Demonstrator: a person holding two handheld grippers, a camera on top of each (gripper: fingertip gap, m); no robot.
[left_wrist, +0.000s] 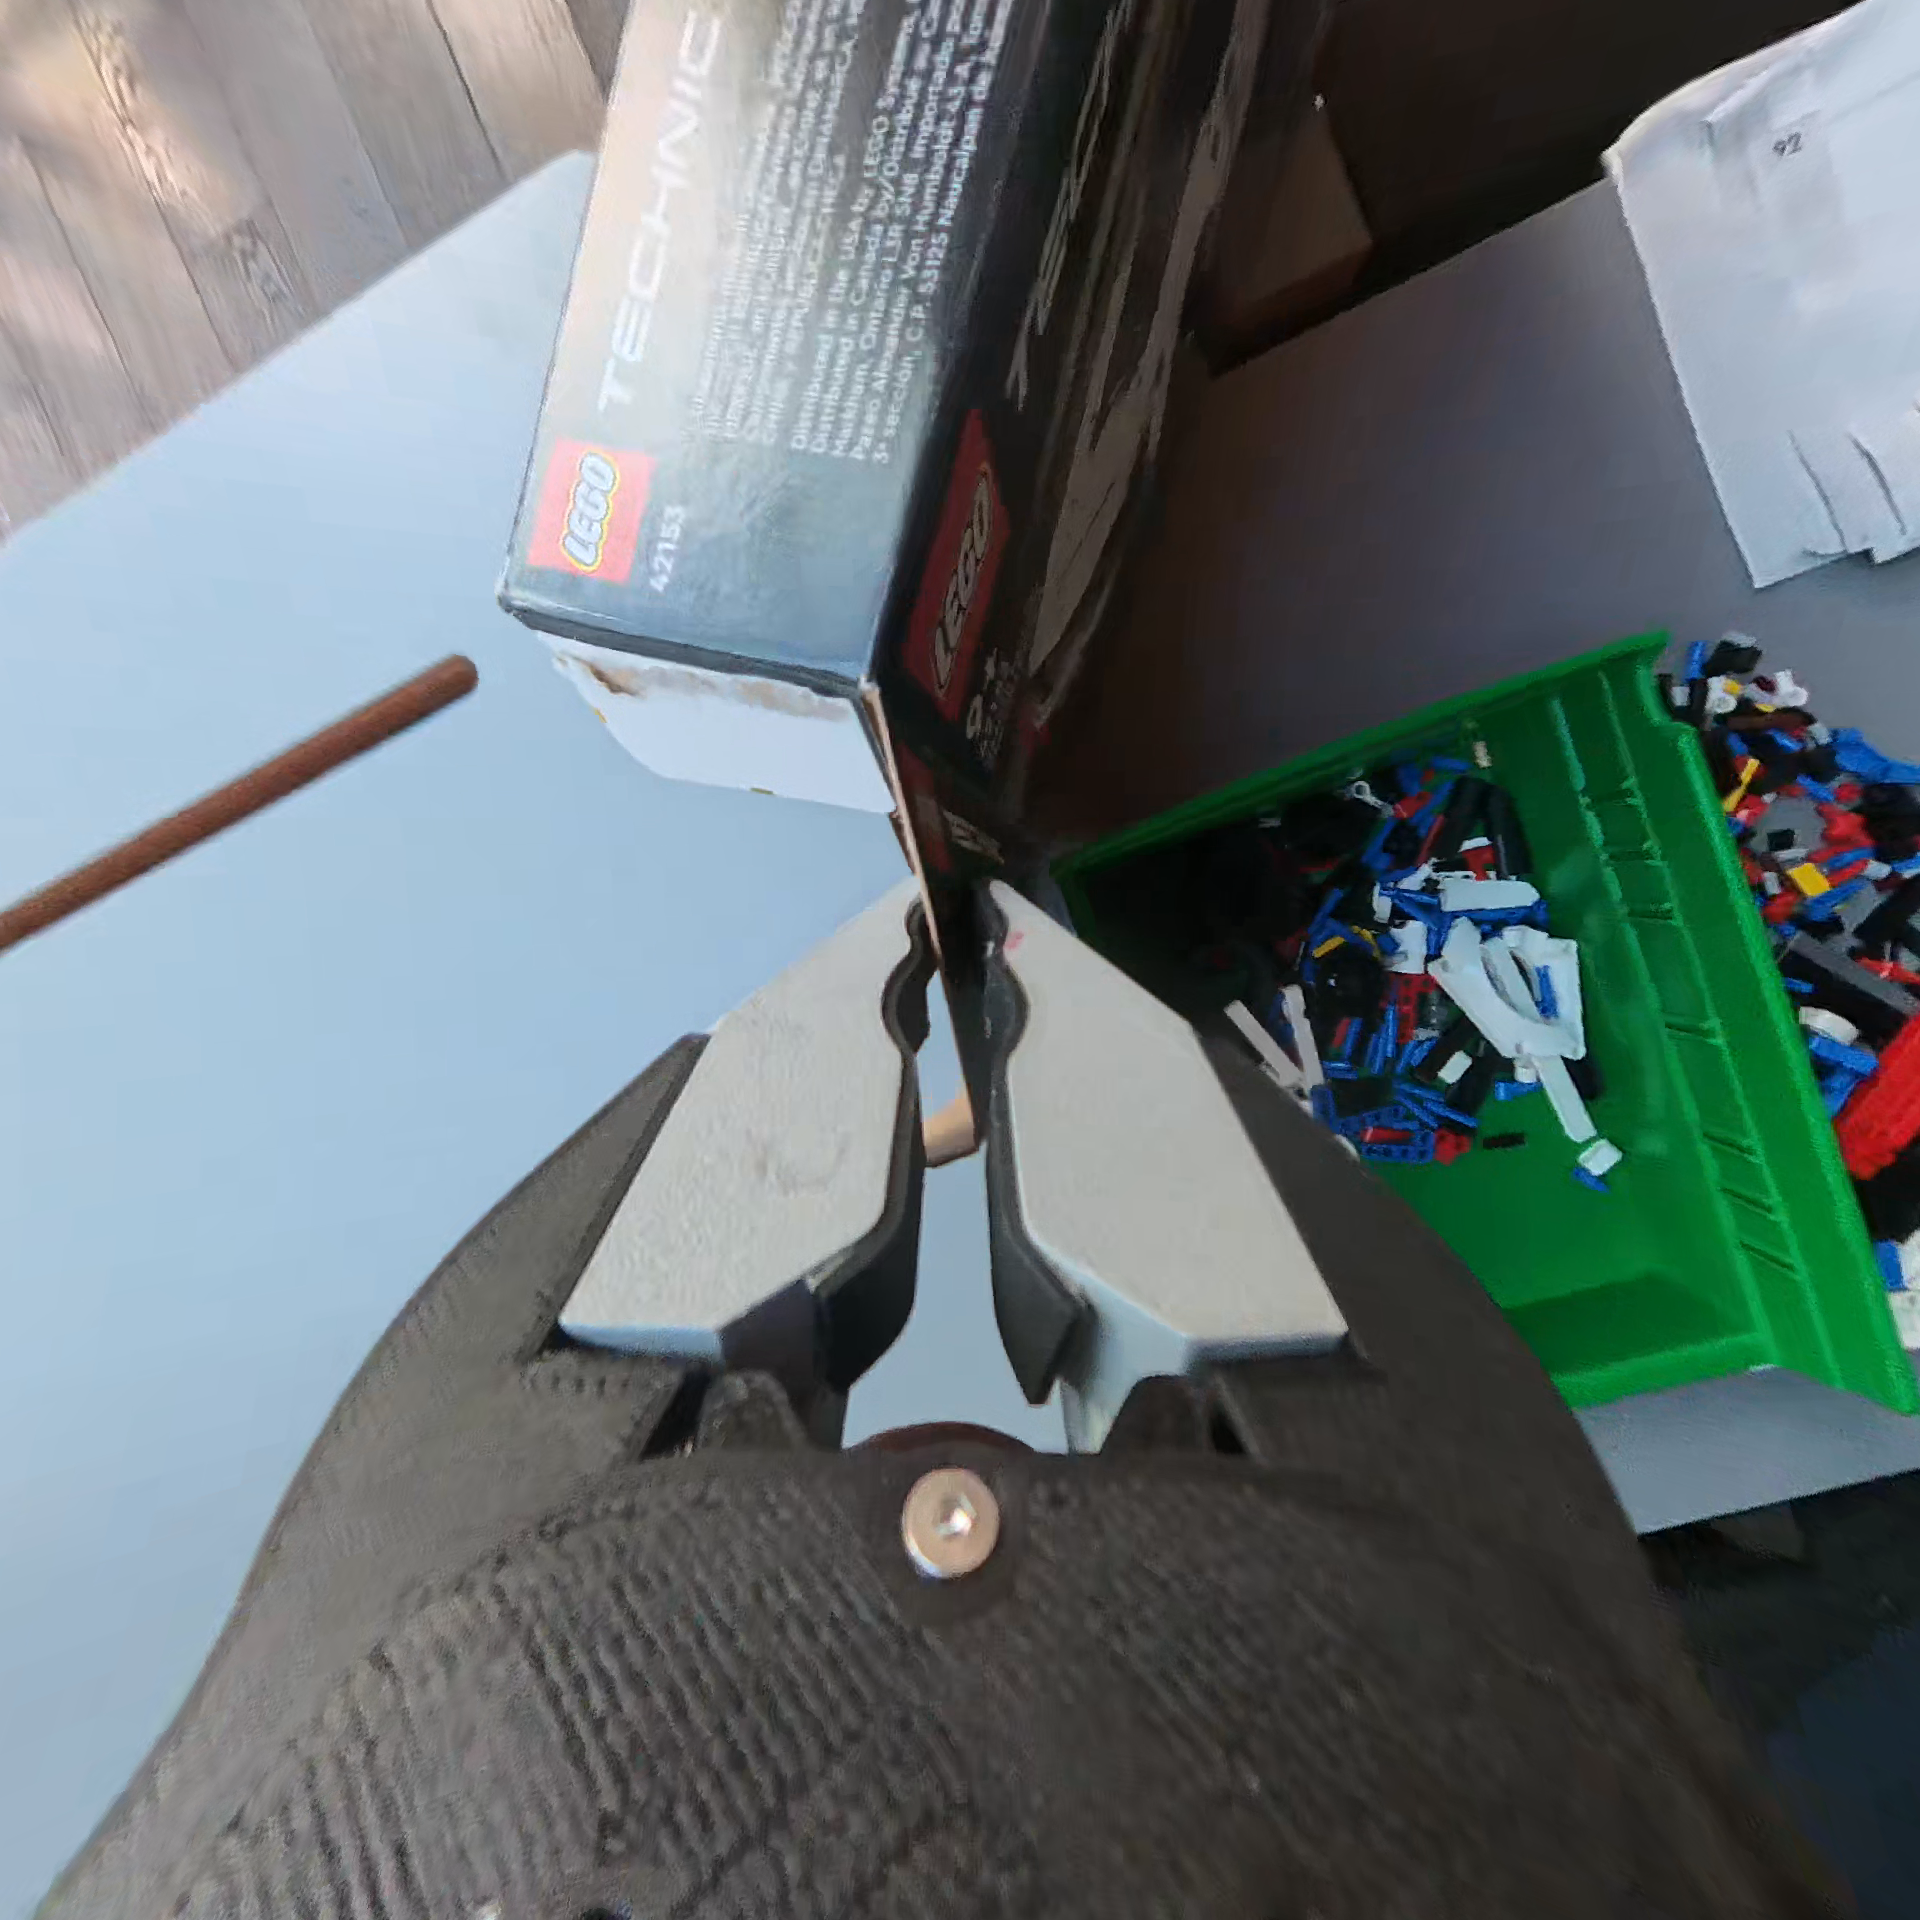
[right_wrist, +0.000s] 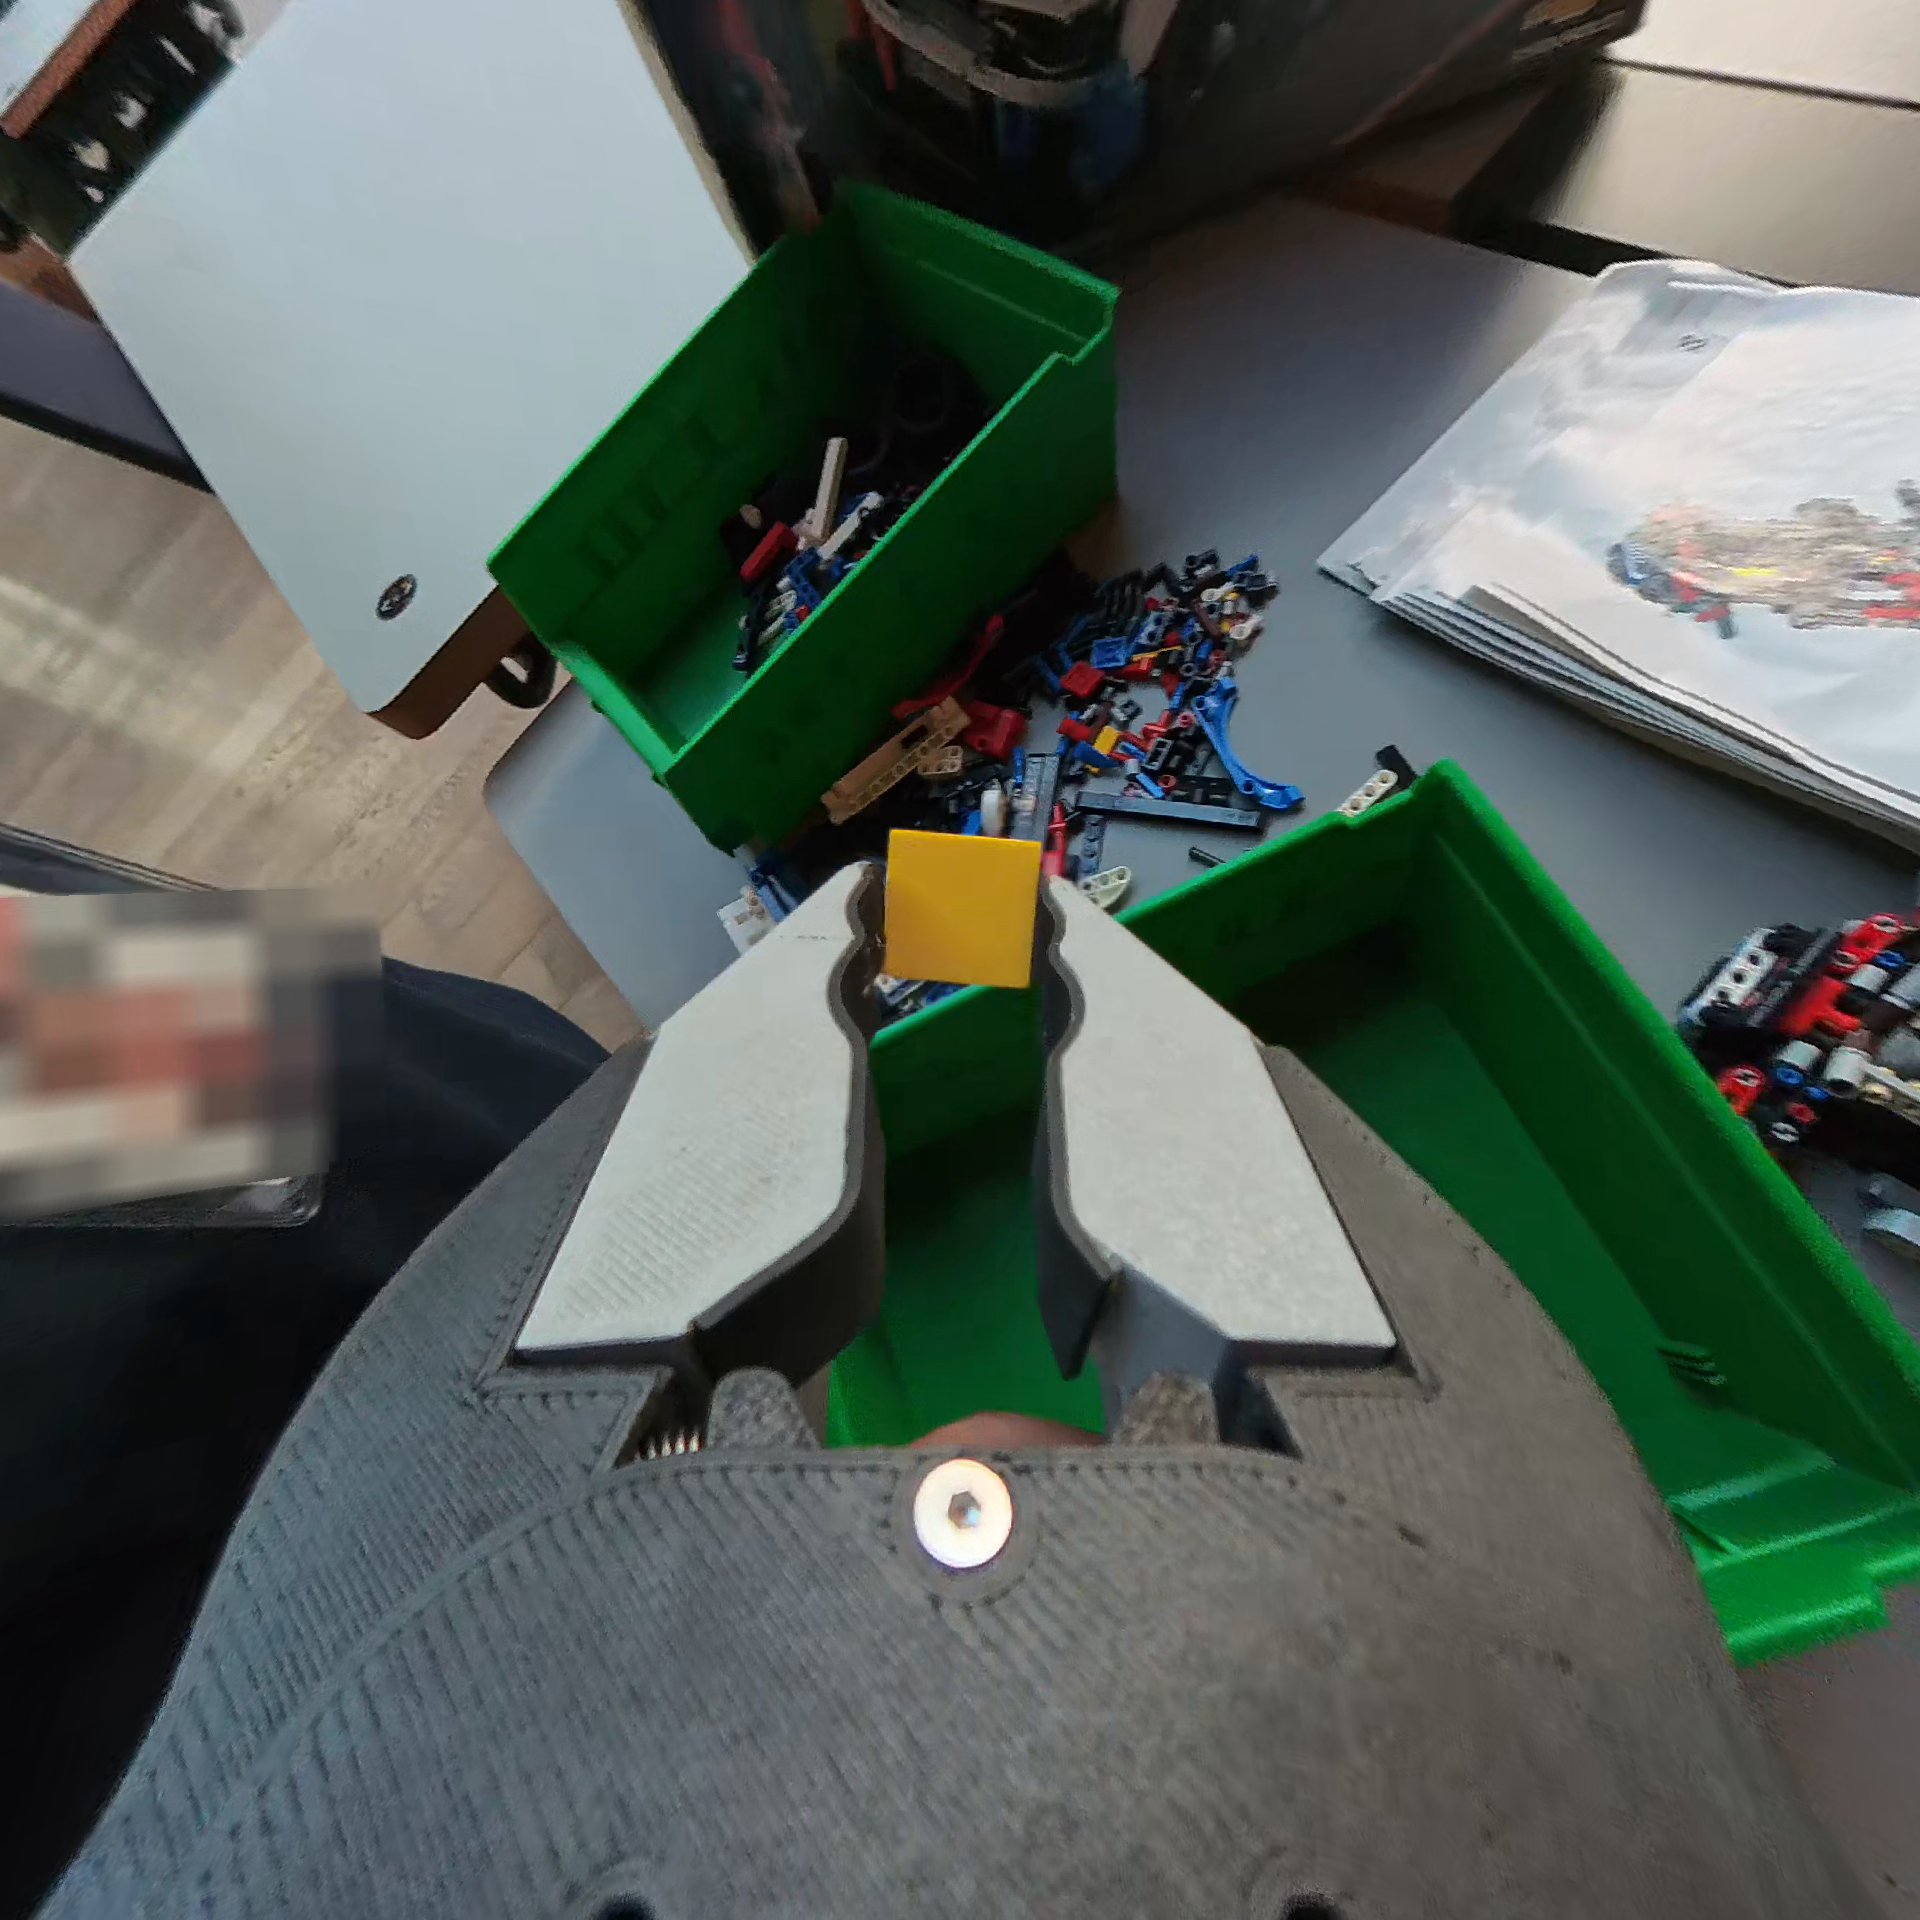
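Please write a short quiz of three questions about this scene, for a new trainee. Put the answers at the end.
1. True or false: the right gripper holds a flat yellow tile between its pads.
2. What does the left gripper clamp? A) a red brick B) the flap of the dark toy box C) a paper sheet
3. The green bin nearest the right gripper looks ______.

Key: 1 true; 2 B; 3 empty

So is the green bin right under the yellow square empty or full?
Empty: the near green bin shows only its bare green floor, while the far green bin holds pieces.
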